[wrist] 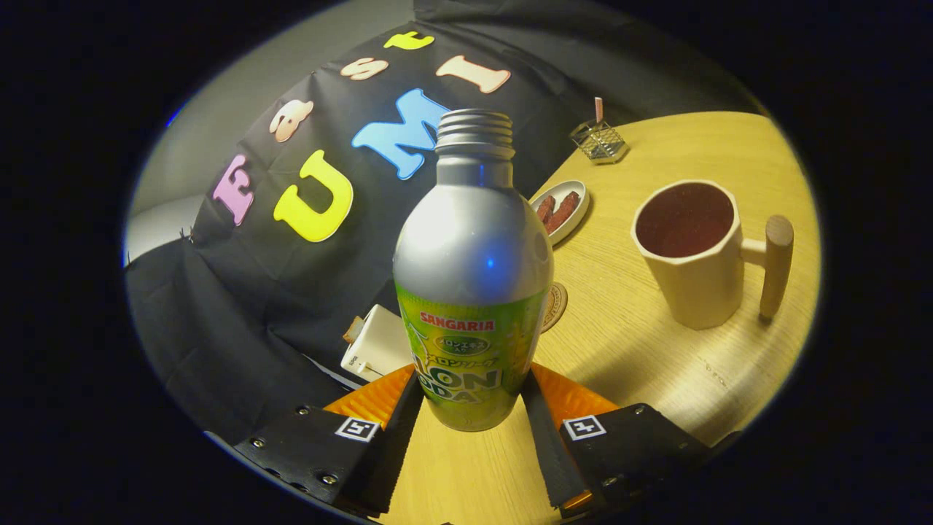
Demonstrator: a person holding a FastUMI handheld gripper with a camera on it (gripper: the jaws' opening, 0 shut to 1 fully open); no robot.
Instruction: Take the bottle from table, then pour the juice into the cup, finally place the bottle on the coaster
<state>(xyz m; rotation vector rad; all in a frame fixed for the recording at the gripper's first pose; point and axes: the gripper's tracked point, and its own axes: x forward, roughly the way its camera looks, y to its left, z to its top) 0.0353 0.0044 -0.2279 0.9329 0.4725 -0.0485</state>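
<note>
Your claw (pixel 470 415) grips the bottle (pixel 470 292)
Both fingers press its lower sides; the cup (pixel 692 255) stands apart on the table (pixel 641 350)

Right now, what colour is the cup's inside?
Dark reddish-brown inside the cream cup, seen best in the gripper view.

bottle (pixel 470 292) between the jaws — coaster (pixel 554 306) just behind it, cup (pixel 692 255) to the right.
</note>
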